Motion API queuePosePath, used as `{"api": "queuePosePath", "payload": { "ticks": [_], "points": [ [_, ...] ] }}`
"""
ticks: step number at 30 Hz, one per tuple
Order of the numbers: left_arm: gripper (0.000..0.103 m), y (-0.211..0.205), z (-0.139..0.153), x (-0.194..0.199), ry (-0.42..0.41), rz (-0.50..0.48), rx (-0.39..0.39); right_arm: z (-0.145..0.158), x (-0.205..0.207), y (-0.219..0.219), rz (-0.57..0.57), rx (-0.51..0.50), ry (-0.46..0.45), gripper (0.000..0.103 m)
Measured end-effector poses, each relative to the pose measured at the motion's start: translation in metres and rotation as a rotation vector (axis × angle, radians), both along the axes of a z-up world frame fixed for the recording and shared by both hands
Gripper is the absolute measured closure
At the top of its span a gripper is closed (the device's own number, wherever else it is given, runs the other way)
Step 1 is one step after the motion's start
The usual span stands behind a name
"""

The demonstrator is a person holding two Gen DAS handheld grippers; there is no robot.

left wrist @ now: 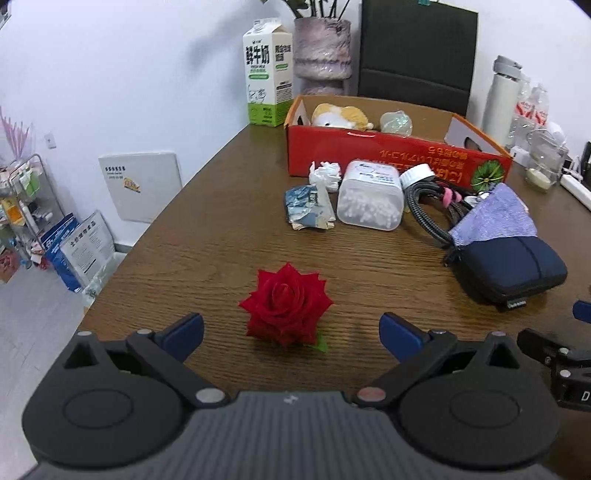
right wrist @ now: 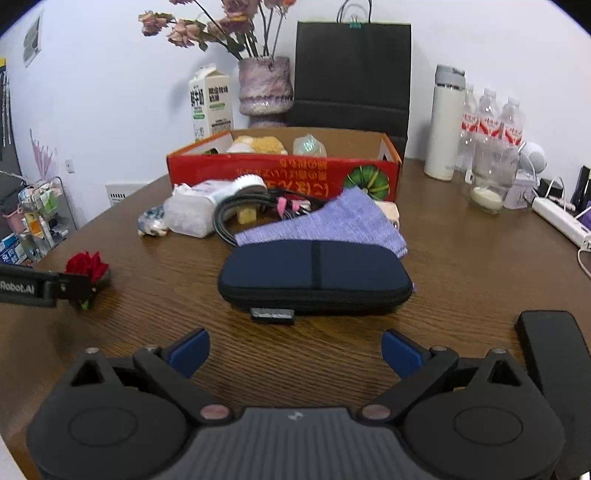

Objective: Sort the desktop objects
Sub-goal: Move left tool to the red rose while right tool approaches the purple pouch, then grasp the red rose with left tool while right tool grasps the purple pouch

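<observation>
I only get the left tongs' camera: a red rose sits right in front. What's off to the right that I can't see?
Observer: A long black slab lies flat on the table beside the right tongs, which are open and empty.
Operator: And that vase at the top of my picture, what's in it?
Observer: The vase holds faded pink flowers on long stems.
Operator: Anything behind the white flask?
Observer: Beside the white flask stand three clear water bottles with red labels, and a white power strip lies further right.
</observation>
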State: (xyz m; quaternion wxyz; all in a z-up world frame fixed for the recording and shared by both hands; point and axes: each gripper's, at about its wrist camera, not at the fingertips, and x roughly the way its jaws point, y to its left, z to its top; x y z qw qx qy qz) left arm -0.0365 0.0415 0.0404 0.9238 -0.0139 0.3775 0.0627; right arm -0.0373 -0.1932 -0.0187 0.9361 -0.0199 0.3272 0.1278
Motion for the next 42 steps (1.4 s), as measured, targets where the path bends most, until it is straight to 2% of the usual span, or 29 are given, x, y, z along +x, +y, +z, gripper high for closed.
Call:
{"api": "queuePosePath", "payload": {
  "ticks": [8, 13, 20, 22, 26, 27, 28, 30, 33, 39, 41, 42],
  "points": [
    [0.0, -0.008, -0.008, 0.017, 0.009, 0.01, 0.001, -0.004, 0.012, -0.011, -0.009, 0.007, -0.018, 0.003],
    [0.008, -0.012, -0.011, 0.03, 0.005, -0.002, -0.008, -0.005, 0.022, -0.015, -0.024, 0.008, -0.009, 0.003],
    [0.012, 0.0, -0.018, 0.032, -0.006, 0.005, -0.04, -0.002, 0.036, -0.012, -0.048, 0.03, -0.034, 0.002],
    [0.018, 0.005, -0.021, 0.031, -0.001, -0.003, -0.06, 0.0, 0.042, -0.01, -0.054, 0.04, -0.044, 0.002],
    [0.021, 0.011, -0.023, 0.031, -0.013, -0.031, -0.078, 0.005, 0.051, -0.003, -0.073, 0.014, -0.081, 0.002],
    [0.029, 0.013, -0.022, 0.032, -0.019, -0.043, -0.086, 0.007, 0.053, -0.002, -0.073, 0.009, -0.077, 0.002],
    [0.042, 0.014, -0.021, 0.034, -0.024, -0.053, -0.098, 0.008, 0.056, -0.003, -0.066, 0.024, -0.065, 0.002],
    [0.046, 0.019, -0.02, 0.037, -0.028, -0.075, -0.131, 0.009, 0.062, -0.008, -0.063, 0.078, -0.042, 0.0],
    [0.057, 0.019, -0.018, 0.042, -0.033, -0.102, -0.154, 0.006, 0.075, -0.009, -0.08, 0.086, -0.026, 0.0],
    [0.062, 0.012, -0.007, 0.049, -0.078, -0.157, -0.198, 0.006, 0.08, -0.005, -0.067, 0.078, -0.021, 0.0],
    [0.062, 0.009, -0.004, 0.051, -0.09, -0.175, -0.205, 0.008, 0.075, -0.002, -0.005, 0.054, 0.005, 0.0],
    [0.062, 0.007, -0.003, 0.052, -0.094, -0.186, -0.206, 0.01, 0.071, 0.0, 0.045, 0.04, 0.019, 0.004]
  ]
}}
